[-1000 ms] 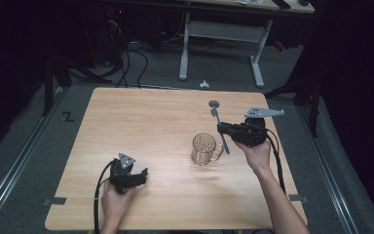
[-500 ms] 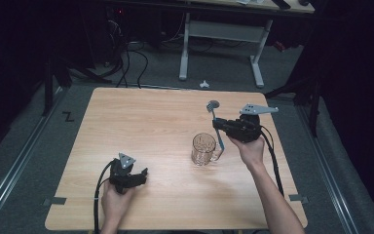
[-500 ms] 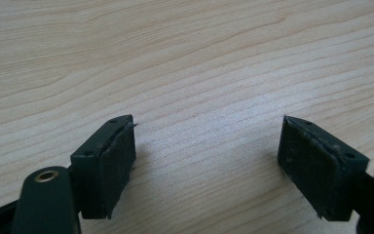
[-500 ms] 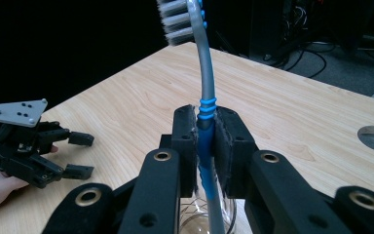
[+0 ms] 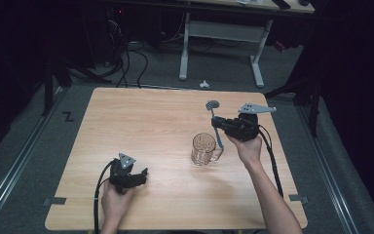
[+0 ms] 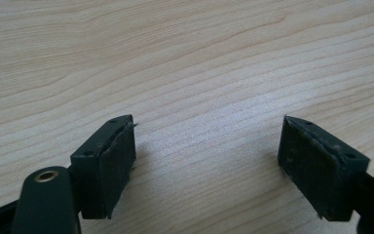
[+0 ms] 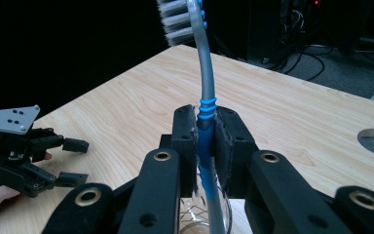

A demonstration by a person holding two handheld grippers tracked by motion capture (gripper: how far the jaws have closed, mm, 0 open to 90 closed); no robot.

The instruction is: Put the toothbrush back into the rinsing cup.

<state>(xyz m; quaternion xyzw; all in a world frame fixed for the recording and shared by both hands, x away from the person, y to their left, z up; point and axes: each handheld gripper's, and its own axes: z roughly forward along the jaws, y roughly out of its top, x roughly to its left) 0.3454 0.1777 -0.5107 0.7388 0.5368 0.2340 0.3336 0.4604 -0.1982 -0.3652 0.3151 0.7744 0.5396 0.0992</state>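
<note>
The right claw (image 7: 205, 146) is clenched on a toothbrush (image 7: 205, 92), held bristles-up over the glass mug (image 5: 204, 149) on the worktop (image 5: 141, 126); the handle's lower end dips into the mug. The left claw (image 6: 207, 161) rests on the worktop, released and holding nothing.

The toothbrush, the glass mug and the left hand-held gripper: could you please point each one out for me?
toothbrush (image 7: 205, 83), right gripper view, on its grey neck.
glass mug (image 5: 203, 150), high view, on its patterned wall.
left hand-held gripper (image 6: 207, 161), left gripper view, midway between its open jaws.
</note>
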